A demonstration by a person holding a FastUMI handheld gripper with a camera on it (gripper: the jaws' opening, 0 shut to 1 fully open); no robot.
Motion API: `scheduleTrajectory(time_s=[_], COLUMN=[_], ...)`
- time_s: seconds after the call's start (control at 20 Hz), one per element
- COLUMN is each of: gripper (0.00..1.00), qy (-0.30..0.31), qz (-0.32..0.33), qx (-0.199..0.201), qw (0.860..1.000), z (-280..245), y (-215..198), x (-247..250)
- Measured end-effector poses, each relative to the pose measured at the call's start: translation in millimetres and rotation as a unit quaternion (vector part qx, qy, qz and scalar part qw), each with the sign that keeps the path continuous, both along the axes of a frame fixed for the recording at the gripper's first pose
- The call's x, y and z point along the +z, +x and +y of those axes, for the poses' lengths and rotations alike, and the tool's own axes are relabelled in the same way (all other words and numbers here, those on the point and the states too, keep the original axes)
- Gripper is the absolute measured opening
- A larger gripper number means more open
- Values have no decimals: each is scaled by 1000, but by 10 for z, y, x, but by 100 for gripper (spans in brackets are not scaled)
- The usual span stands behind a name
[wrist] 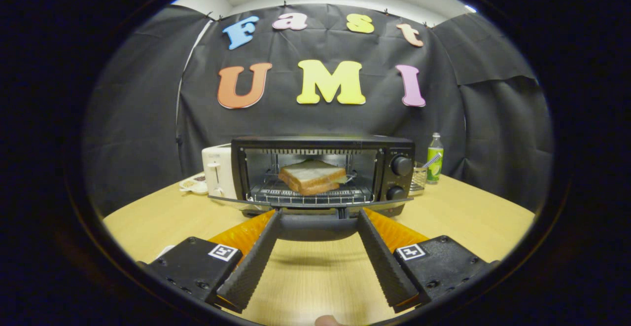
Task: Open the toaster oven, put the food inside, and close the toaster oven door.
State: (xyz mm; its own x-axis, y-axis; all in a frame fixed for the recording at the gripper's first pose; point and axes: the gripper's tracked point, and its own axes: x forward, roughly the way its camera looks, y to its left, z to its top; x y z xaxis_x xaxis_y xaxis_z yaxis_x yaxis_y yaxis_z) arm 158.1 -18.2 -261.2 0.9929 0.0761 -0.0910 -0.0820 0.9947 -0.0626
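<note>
1. The toaster oven [323,175] stood at the centre of the frame on the wooden table [473,217], in front of the black cloth wall.
2. Its door [315,202] was dropped open and lay nearly flat, pointing toward the camera, with the handle just ahead of the fingertips.
3. A sandwich [312,176] of 2 bread slices sat on the wire rack [310,196] inside the oven, at the middle of the cavity.
4. The gripper [318,216] rose from the lower centre of the frame with its 2 fingers [251,262] spread wide apart and nothing between them; the tips reached up to the front edge of the open door, and whether they touched it could not be told.
5. 2 knobs [400,165] sat on the oven's panel, right of the cavity.
6. A white toaster [217,170] stood touching or just beside the oven's left side, with a small dish [193,184] further left.
7. To the right of the oven stood a wire basket [419,178] and a green bottle [435,158].
</note>
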Motion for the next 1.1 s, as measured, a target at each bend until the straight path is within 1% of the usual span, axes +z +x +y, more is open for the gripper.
scheduleTrajectory(time_s=[0.4, 0.55, 0.65, 0.75, 0.85, 1.1], gripper=[100, 100, 100, 100, 100, 100], qy=[0, 6, 9, 11, 10, 17], qz=[-28, -33, -27, -27, -34, -48], qx=[9, -3, -5, -15, -24, -21], qw=[1000, 999, 1000, 999, 999, 998], z=[41, -14, -9, -46, -105, -64], y=[278, 518, 553, 490, 333, -245], x=[364, 607, 661, 779, 947, 1506])
